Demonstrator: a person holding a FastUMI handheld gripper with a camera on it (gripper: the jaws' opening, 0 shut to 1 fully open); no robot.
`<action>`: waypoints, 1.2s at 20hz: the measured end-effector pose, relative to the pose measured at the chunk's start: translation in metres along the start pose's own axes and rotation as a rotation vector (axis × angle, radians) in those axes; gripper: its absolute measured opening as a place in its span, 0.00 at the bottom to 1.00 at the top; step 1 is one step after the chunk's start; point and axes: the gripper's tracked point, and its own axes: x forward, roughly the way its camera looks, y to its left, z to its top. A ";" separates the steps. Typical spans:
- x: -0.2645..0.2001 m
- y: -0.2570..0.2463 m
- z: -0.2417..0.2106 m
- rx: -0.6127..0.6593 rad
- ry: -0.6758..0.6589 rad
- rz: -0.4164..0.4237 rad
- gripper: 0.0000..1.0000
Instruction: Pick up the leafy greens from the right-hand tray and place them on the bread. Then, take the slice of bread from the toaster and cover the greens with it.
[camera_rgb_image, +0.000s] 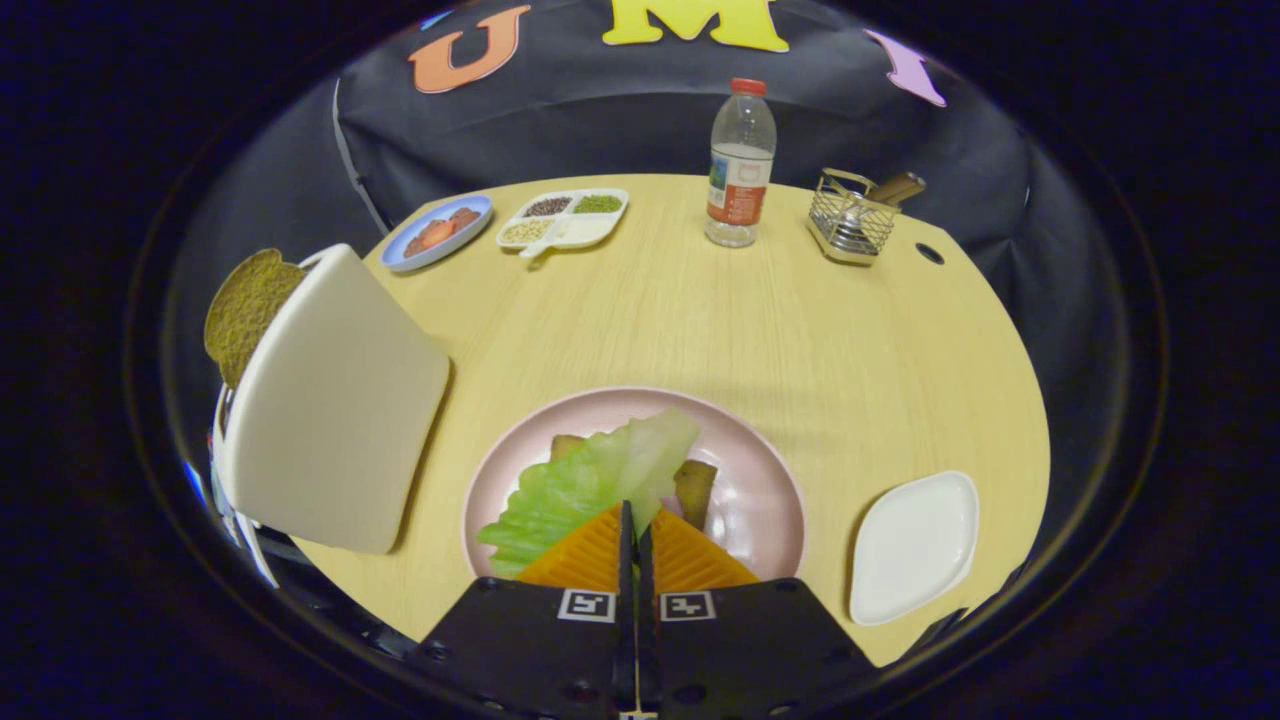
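A green lettuce leaf (590, 475) lies across a brown bread slice (697, 487) on the pink plate (765, 470), just ahead of my fingers. My gripper (634, 512) is shut, its tips pinching the leaf's near edge over the plate. The white toaster (335, 400) stands left of the plate, with a brown bread slice (245, 310) sticking out of its top. Right of the plate sits the white tray (915, 545), with nothing on it.
Along the table's far side stand a blue plate of food (437, 232), a divided white dish of grains (563, 218), a water bottle (740, 165) and a wire basket (852, 220). Bare wood stretches between those and the pink plate.
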 end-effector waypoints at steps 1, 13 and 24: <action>0.001 -0.002 -0.001 0.011 -0.001 0.001 0.04; -0.030 -0.016 0.012 -0.042 -0.098 -0.021 0.56; -0.136 0.045 0.030 -0.117 -0.256 -0.001 0.96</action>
